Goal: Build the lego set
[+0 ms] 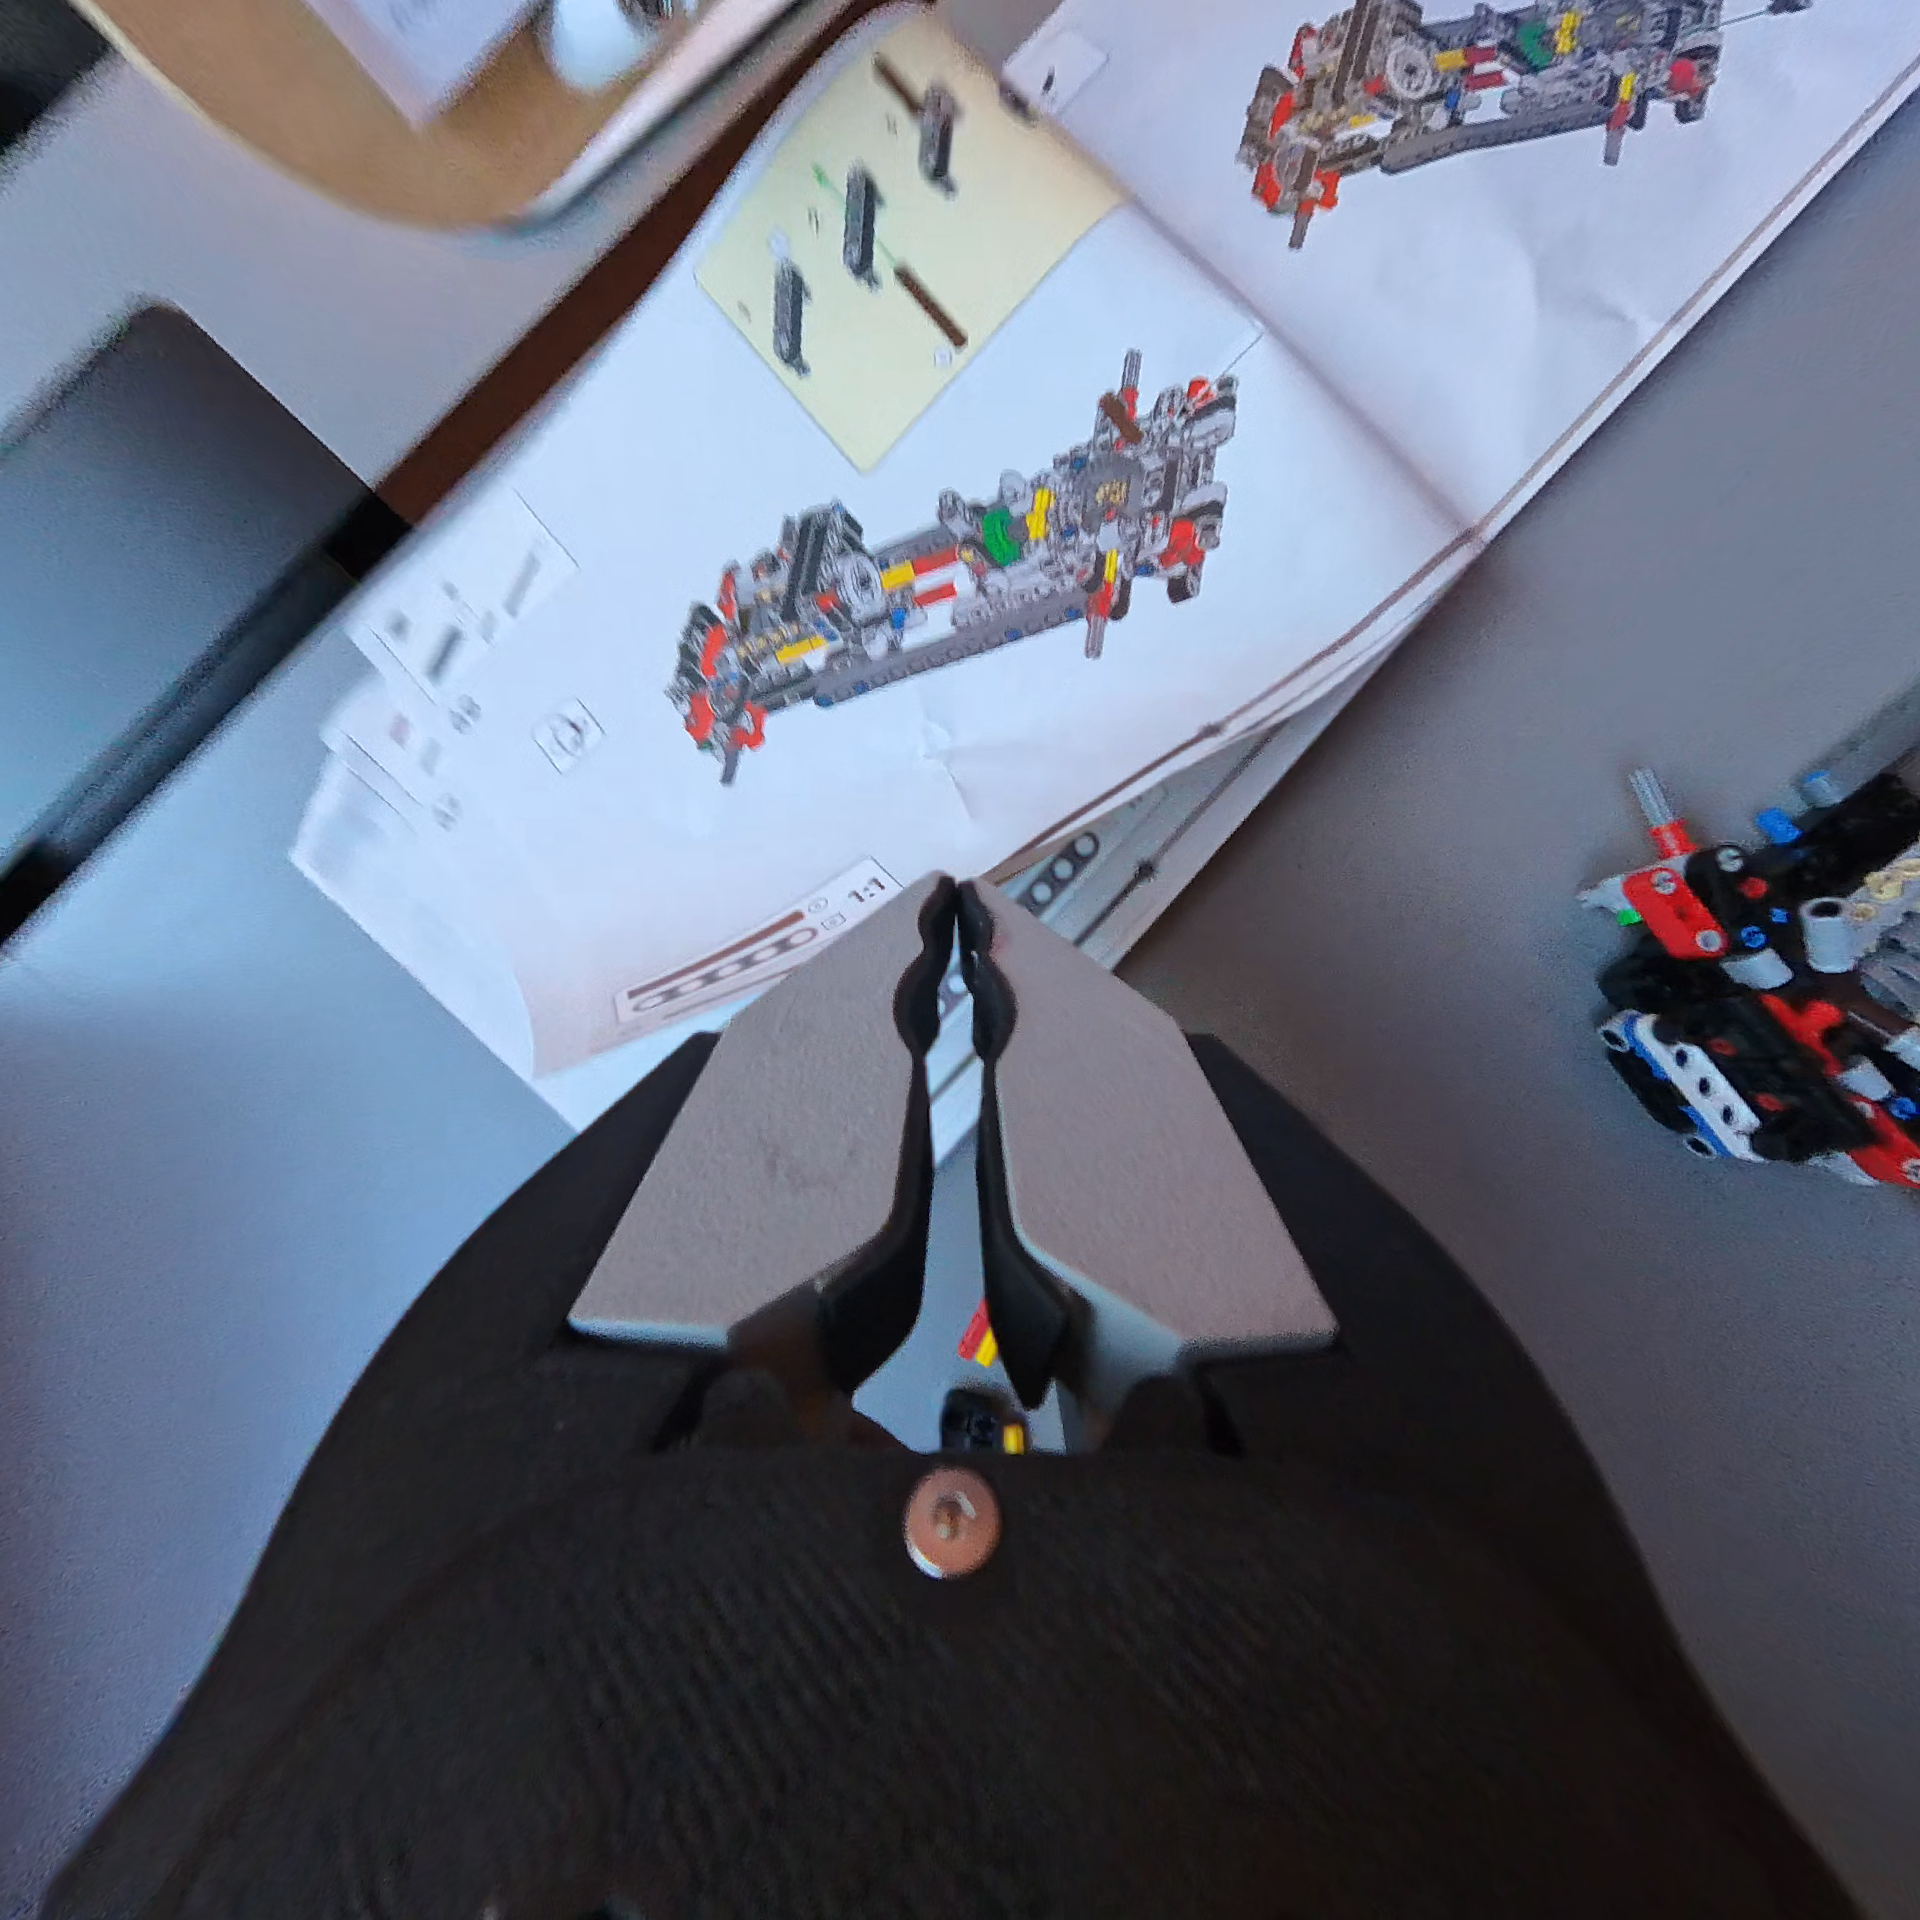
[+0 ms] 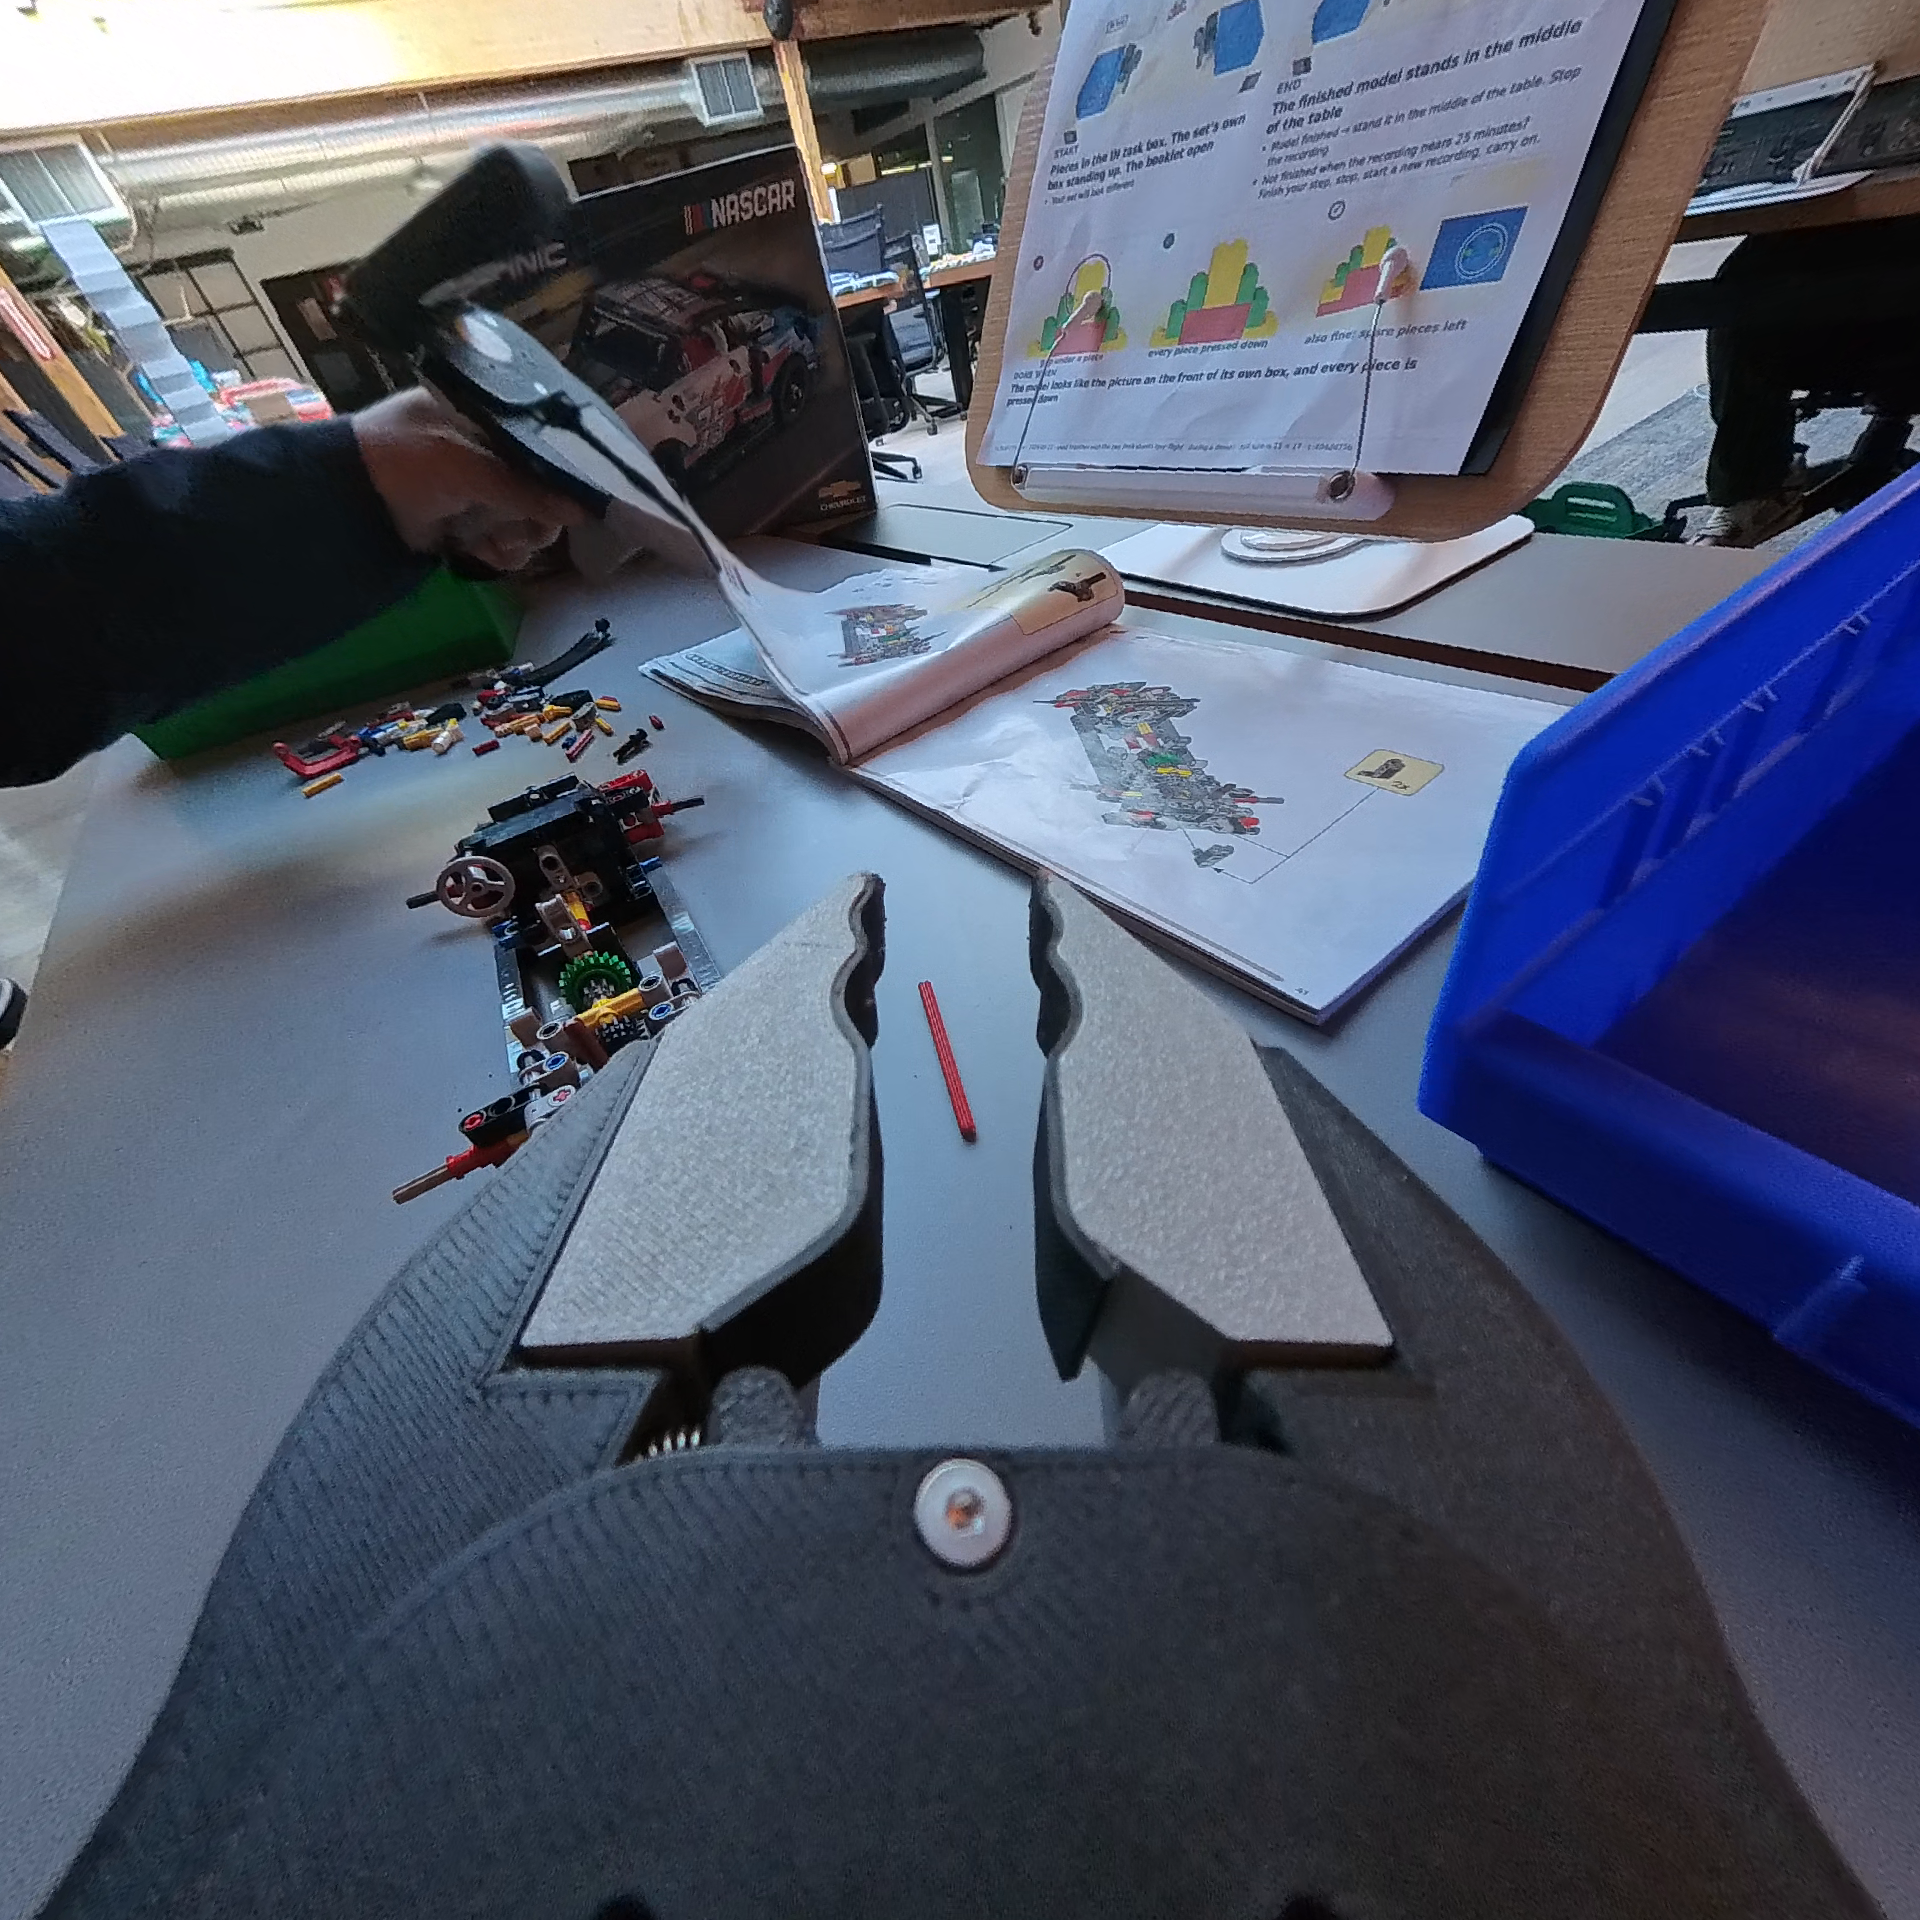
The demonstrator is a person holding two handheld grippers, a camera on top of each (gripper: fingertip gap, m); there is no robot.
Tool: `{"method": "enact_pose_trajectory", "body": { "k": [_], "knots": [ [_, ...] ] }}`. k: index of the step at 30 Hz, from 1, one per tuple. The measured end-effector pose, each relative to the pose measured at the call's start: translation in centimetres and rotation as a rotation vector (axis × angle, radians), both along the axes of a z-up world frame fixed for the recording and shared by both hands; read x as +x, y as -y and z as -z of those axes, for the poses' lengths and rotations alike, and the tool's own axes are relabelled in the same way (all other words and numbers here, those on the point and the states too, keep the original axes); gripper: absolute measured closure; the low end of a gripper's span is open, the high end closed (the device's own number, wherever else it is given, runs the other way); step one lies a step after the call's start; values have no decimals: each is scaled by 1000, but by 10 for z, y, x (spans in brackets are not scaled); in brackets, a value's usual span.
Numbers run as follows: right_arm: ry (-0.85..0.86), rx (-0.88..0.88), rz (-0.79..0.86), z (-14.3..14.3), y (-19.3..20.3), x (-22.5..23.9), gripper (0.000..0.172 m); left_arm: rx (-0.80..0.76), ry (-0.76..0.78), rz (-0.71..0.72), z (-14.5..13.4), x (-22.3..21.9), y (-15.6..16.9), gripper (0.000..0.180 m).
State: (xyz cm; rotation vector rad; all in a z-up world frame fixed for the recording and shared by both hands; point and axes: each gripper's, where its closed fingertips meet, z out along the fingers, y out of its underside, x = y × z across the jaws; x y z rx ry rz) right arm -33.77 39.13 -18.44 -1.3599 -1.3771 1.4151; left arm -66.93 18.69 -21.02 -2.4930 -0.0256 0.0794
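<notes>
My left gripper (image 1: 956, 896) is shut on the corner of a page (image 1: 935, 665) of the open instruction booklet. The right wrist view shows the same gripper (image 2: 715, 556), held by a person's hand, lifting that page (image 2: 883, 665) up off the booklet (image 2: 1195, 790). My right gripper (image 2: 956, 920) is open, low over the grey table (image 2: 208, 1039). A thin red axle (image 2: 947, 1060) lies on the table between its fingers, and neither pad touches it. A partly built brick vehicle frame (image 2: 566, 914) lies just left of the right gripper; it also shows in the left wrist view (image 1: 1787, 997).
Several loose small pieces (image 2: 468, 727) lie by a green tray (image 2: 343, 665) at the far left. A blue bin (image 2: 1714, 935) stands close on the right. The set's box (image 2: 717, 343) and a wooden stand with a printed sheet (image 2: 1299, 260) stand at the back.
</notes>
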Motion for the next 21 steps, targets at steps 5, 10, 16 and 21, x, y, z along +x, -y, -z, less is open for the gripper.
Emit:
{"method": "enact_pose_trajectory", "body": {
  "k": [5, 10, 16, 21],
  "knots": [
    [3, -2, -1, 1, 0, 0, 146, 93, -299, 95, -60, 19, -34, 180],
    [8, 0, -2, 2, 0, -1, 147, 319, -477, 227, -132, 74, -94, 180],
    [7, -8, 7, 2, -1, 1, 147, 349, -481, 417, -146, 147, -149, 180],
    [-20, -15, 9, -4, -2, 4, 147, 73, -236, 339, -98, 105, -101, 165]
  ]
}}
